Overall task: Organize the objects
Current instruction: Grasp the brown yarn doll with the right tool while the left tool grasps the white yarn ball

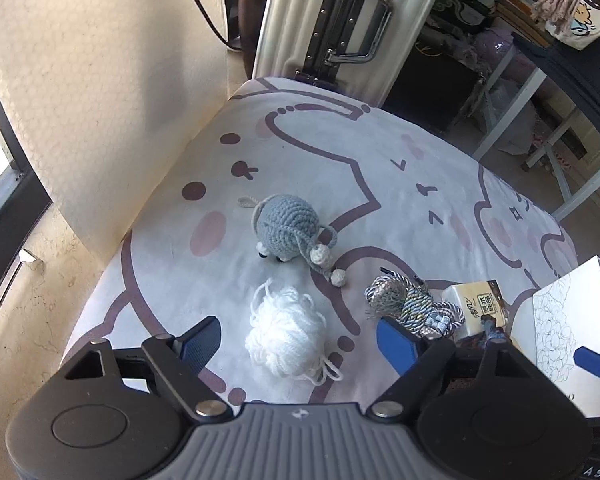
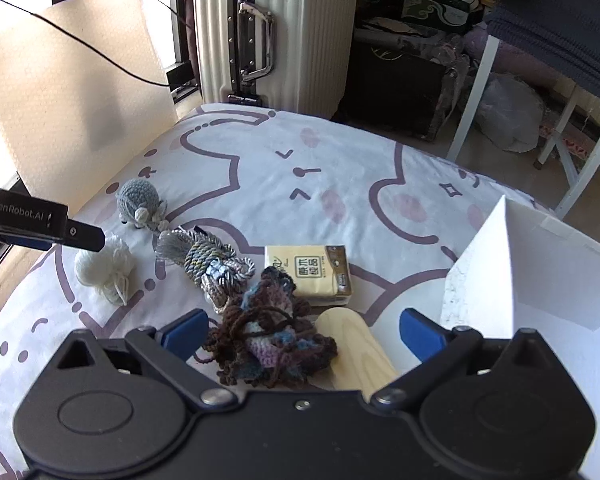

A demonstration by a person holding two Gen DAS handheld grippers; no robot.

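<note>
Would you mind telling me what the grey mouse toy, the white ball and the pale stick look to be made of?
Grey mouse toy: crocheted yarn, matte, with visible stitch rows. White ball: loosely wound yarn, fluffy, with loose strands showing. Pale stick: probably wood, smooth and unpainted, with grain lines.

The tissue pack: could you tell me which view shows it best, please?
The right wrist view: the tissue pack lies whole, label readable. The left wrist view catches only part of it at the edge, behind the gripper finger.
</note>
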